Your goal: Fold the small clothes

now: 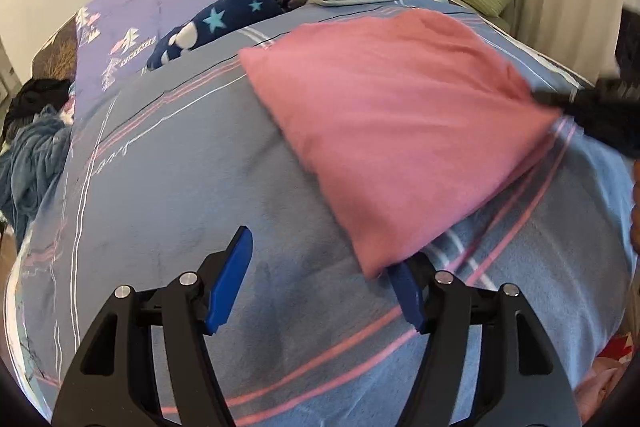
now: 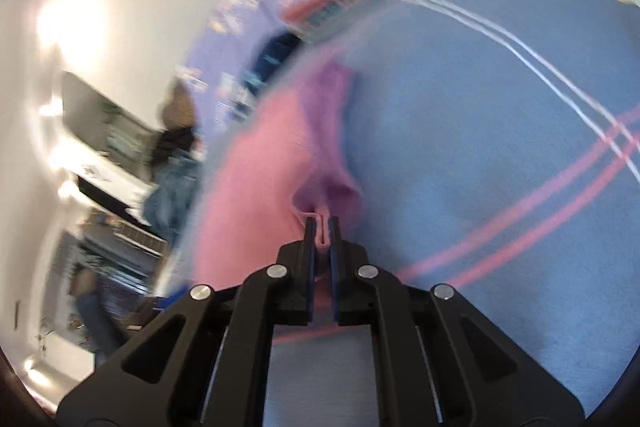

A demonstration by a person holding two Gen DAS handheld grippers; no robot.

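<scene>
The pink cloth (image 1: 400, 131) lies on the bed (image 1: 200, 187), seemingly mid-fold — the right claw (image 2: 321, 227) is clenched on one corner while the left claw (image 1: 316, 287) gapes, released, at the near corner, which it probably should grip next.

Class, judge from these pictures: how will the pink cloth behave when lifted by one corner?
The pink cloth probably droops: it puckers where the right gripper pinches it. Likely light, lying thin on the blue blanket. Fuzzy surface, so unlikely slippery.
</scene>
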